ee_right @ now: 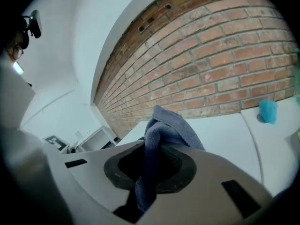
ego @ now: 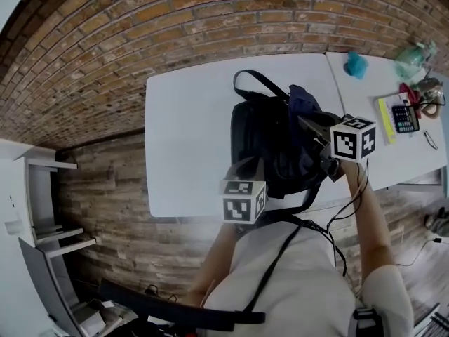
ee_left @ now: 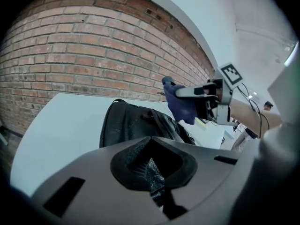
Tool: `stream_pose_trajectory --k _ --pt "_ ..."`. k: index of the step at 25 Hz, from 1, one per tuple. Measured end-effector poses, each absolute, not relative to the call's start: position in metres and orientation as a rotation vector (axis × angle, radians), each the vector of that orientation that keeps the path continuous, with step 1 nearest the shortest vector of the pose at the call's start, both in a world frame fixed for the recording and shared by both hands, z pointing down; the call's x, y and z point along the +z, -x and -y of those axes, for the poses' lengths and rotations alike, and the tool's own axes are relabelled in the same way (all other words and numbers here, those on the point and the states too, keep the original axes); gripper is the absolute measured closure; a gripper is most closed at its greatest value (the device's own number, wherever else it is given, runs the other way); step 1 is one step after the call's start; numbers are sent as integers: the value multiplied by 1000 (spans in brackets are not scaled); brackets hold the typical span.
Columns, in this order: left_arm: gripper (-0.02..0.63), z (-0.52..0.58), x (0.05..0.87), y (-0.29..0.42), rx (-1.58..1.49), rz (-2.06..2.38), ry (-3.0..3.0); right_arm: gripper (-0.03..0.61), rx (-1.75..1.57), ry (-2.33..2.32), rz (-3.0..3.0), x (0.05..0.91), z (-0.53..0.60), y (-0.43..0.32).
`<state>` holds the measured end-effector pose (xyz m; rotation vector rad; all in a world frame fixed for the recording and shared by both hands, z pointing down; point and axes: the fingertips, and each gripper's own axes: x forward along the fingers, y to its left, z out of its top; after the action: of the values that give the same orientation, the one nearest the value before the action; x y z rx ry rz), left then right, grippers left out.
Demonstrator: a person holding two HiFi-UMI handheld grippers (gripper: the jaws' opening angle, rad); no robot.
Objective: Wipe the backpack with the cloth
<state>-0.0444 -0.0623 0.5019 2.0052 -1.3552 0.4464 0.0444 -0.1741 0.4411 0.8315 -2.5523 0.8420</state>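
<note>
The black backpack [ego: 270, 142] lies on the white table [ego: 186, 139], and in the left gripper view this backpack [ee_left: 133, 123] sits straight ahead. My right gripper [ego: 310, 125] hovers over its right side, shut on a dark blue cloth [ego: 302, 102]. That cloth [ee_right: 164, 130] rises from between the right gripper's [ee_right: 149, 165] jaws. My left gripper [ego: 247, 168] sits at the backpack's near edge. A black woven piece of the bag is pinched in the left gripper [ee_left: 152, 170]. The cloth [ee_left: 180, 104] and right gripper [ee_left: 206, 93] show above the bag.
A second white table [ego: 379, 83] adjoins on the right, carrying a teal object [ego: 356, 64], a calculator [ego: 405, 118] and small items. A white shelf unit [ego: 42, 209] stands at the left. A brick wall [ego: 175, 20] runs behind the tables.
</note>
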Motion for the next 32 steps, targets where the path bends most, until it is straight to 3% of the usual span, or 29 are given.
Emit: stream_pose_trajectory --k 9,16,32 --pt "611 59 502 47 451 1345 -2011 540 779 -1085 2438 485 238 -13" --pt "611 59 501 54 444 1359 -2005 540 730 -1096 2262 525 238 -11" --pt "611 61 499 58 403 1375 -1989 540 753 -1050 2215 528 210 -11"
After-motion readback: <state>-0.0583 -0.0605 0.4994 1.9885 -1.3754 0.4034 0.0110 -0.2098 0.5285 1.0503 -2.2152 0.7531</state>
